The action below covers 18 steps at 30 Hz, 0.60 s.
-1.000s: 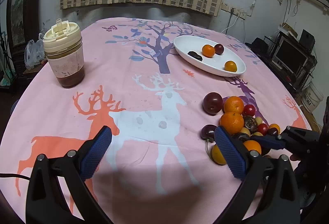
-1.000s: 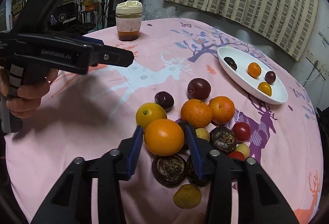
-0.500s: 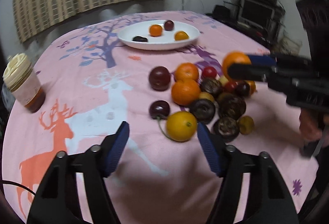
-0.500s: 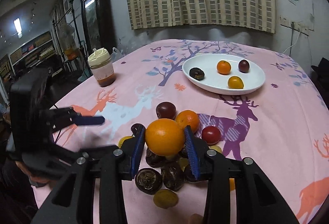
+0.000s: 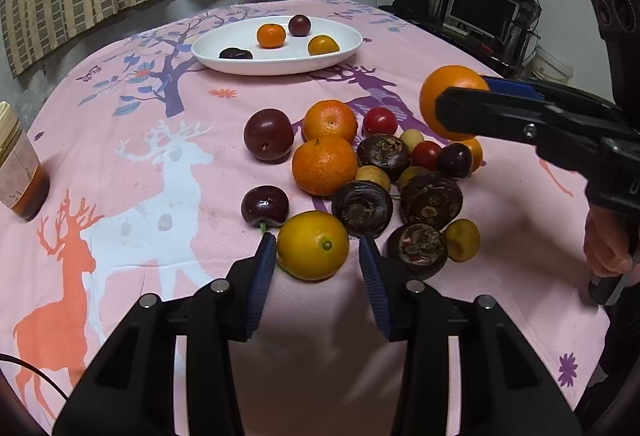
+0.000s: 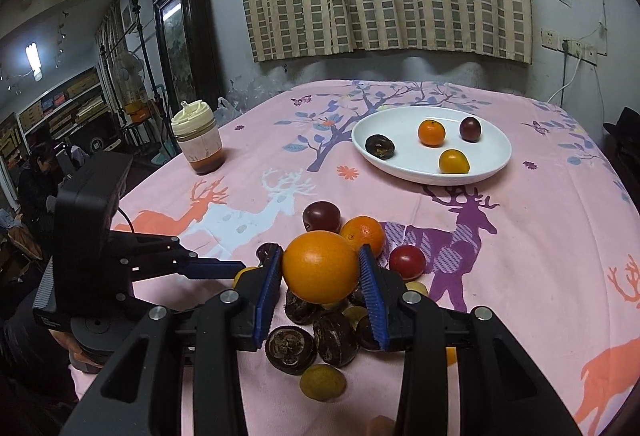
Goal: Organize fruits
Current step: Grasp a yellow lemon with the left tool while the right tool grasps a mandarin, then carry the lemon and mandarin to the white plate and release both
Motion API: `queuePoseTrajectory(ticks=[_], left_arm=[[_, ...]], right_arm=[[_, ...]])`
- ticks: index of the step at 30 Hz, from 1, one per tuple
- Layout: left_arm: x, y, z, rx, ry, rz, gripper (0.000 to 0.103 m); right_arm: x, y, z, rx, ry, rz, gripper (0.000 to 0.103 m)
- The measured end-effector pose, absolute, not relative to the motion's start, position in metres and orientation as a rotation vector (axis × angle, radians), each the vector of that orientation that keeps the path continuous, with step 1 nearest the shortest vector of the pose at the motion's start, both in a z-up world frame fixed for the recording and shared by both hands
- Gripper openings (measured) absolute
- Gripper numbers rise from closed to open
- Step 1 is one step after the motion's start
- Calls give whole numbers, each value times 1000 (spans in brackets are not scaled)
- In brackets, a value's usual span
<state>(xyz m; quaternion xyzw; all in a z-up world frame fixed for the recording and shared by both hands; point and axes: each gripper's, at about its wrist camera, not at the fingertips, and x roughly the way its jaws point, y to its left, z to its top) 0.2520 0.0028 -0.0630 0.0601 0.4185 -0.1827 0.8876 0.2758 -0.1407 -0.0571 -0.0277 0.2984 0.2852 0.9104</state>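
A pile of fruit lies on the pink deer tablecloth (image 5: 160, 116): two oranges (image 5: 324, 165), plums (image 5: 268, 134), cherry tomatoes, dark water chestnuts (image 5: 362, 208) and small yellow fruits. My left gripper (image 5: 316, 256) is open, its blue pads either side of a yellow-orange citrus (image 5: 313, 250) at the pile's near edge, with small gaps. My right gripper (image 6: 320, 268) is shut on an orange (image 6: 320, 266), held above the pile; it also shows in the left wrist view (image 5: 448, 100). A white oval plate (image 6: 480, 172) at the far side holds several fruits.
A jar with a cream lid (image 6: 198, 146) stands on the table's left side; it also shows in the left wrist view (image 5: 18, 172). Curtains and a wall are behind the table. A monitor and shelves (image 5: 480, 12) stand beyond the right edge.
My left gripper swung right and advanced until its pads flank the yellow-orange citrus. My right gripper lifted the orange up off the pile.
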Motion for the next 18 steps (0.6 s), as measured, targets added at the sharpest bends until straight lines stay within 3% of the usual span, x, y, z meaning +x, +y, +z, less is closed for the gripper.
queuePoseTrajectory(ticks=[18], left_arm=[[256, 25, -48, -30, 873, -409, 37]], right_arm=[[277, -148, -60, 1, 631, 616, 39]])
